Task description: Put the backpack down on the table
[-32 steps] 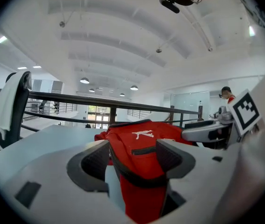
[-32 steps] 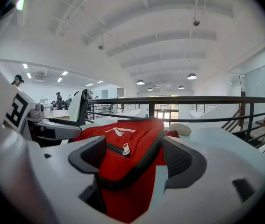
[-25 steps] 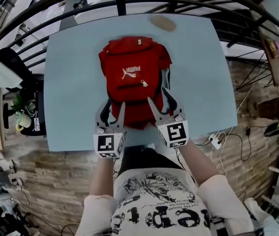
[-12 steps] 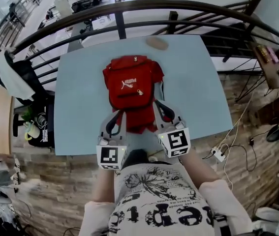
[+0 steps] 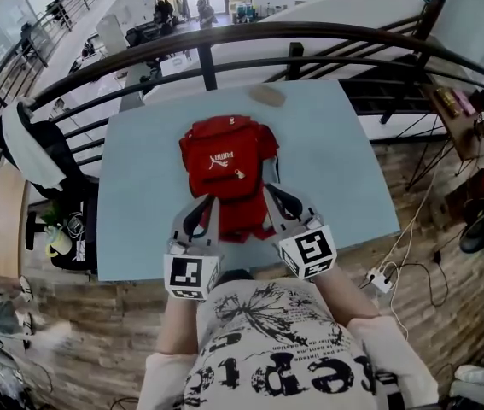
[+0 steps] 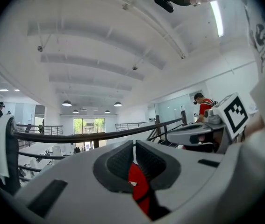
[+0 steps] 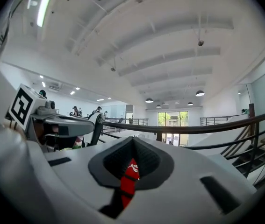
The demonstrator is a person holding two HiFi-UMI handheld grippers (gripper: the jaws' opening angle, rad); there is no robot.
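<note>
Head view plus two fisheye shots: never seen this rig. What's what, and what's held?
No robot here: a person holds a two-jaw gripper in each hand. The head view comes from a camera on the person's head, looking down. It shows the left gripper, the right gripper and a red backpack over a pale blue table. The other two pictures come from a camera riding on each gripper, looking along its jaws. Both grippers are shut on red parts of the backpack. A tan object lies near the table's far edge.

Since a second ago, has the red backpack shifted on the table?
Yes, partly: the backpack is now pinched at its near end by the left gripper and right gripper and looks narrower; its far end keeps its gap to the table far edge.
</note>
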